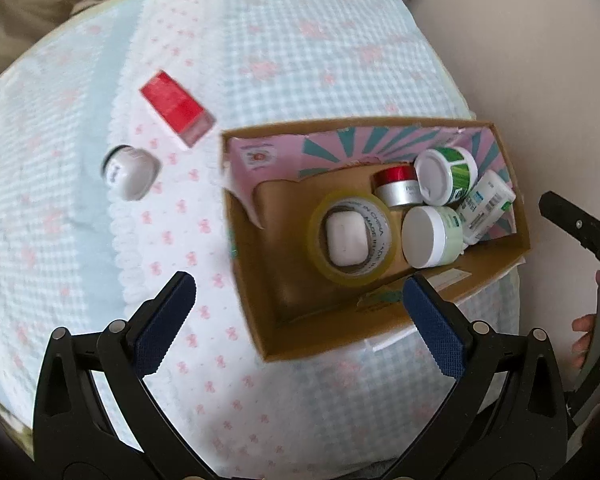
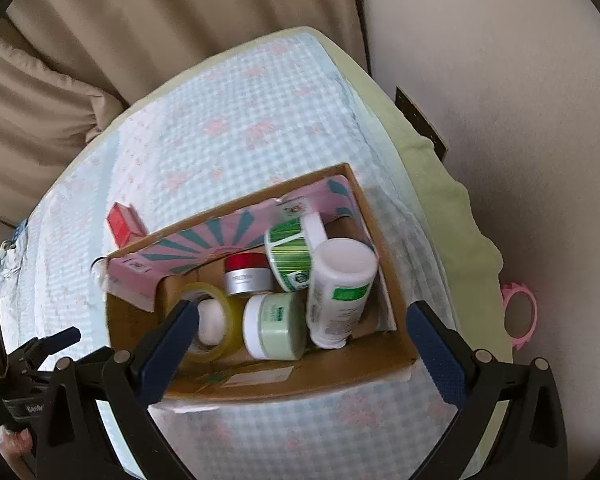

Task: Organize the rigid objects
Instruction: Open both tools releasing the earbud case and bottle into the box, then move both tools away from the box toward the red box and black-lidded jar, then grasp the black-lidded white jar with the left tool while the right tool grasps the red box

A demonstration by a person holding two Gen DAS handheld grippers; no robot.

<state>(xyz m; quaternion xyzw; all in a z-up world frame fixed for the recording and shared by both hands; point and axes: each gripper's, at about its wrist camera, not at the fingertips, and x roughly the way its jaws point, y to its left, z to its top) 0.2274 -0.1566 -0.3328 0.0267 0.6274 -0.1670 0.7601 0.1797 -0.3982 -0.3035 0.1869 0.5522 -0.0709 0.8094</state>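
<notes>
Both the left tongs [image 1: 300,308] and the right tongs [image 2: 300,336] are spread wide and hold nothing. A cardboard box [image 1: 256,292] sits on the gingham-covered tabletop [image 1: 300,60]. Inside it lie a tape roll [image 1: 318,240] ringed around a small white case [image 1: 346,240], a red-lidded silver jar [image 1: 396,188], a pale green jar [image 1: 430,236], a green-labelled tub [image 1: 446,176] and a white bottle [image 2: 338,292]. Left of the box, on the cloth, rest a red carton [image 1: 176,106] and a white jar [image 1: 130,172], near each other but apart.
</notes>
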